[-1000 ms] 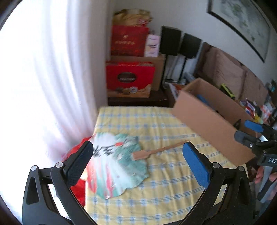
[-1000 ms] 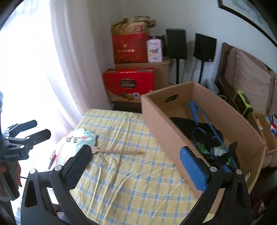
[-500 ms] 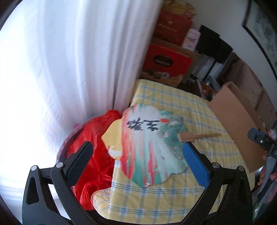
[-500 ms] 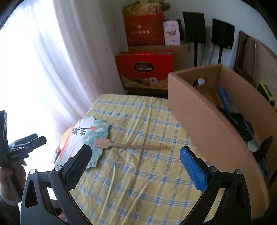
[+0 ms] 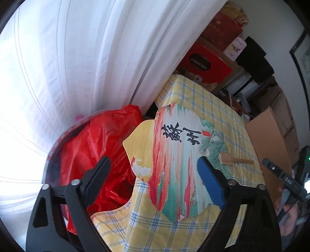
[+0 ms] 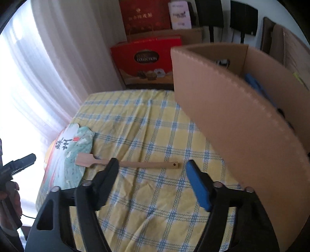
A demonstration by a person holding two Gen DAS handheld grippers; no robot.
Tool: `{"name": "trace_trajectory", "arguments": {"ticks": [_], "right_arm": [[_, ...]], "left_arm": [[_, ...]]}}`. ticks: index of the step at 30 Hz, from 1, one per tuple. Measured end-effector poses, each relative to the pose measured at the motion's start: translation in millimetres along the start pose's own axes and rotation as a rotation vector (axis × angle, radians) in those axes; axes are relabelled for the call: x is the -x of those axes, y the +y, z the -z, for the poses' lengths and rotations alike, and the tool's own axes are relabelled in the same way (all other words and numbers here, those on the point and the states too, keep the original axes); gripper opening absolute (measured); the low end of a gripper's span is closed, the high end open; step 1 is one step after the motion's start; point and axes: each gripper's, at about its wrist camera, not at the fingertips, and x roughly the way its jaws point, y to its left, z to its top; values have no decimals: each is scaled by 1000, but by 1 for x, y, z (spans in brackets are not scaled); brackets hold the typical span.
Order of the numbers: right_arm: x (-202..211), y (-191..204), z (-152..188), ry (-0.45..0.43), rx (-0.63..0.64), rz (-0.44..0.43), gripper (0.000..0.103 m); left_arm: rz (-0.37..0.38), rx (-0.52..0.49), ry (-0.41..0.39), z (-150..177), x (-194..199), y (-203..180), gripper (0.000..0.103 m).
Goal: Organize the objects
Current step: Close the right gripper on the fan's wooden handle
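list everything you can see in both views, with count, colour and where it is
hand fan: 1, painted red, green and white with black characters, wooden handle, flat on the table's window-side edge, partly overhanging
tablecloth: 1, yellow with blue checks, covering the table
cardboard box: 1, brown, open top, on the table's far side from the window, blue item inside
plastic bag: 1, red, in a round bin between table and curtain
curtain: 1, white, sheer, along the window
gift box: 1, red, marked COLLECTION, behind the table
red bag: 1, dark red, stacked above the gift box
left gripper: 1, black, fingers open over the fan's edge
right gripper: 1, black, fingers open over the fan's handle
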Motion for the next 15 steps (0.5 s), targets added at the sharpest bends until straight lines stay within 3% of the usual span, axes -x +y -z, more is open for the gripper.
{"name": "trace_trajectory", "arguments": {"ticks": [4,10,15], "right_arm": [[-10,-4,2,31,-33,-24,56],[-22,-9,-3,51,-53,-6,55],[-33,-15,-7,76,-76,-23,47]], "left_arm": [[37,58,17,-1,-12,12,82],[82,109,39,-6,-26,23,82],[127,124,59,-8,-35,21,81]]}}
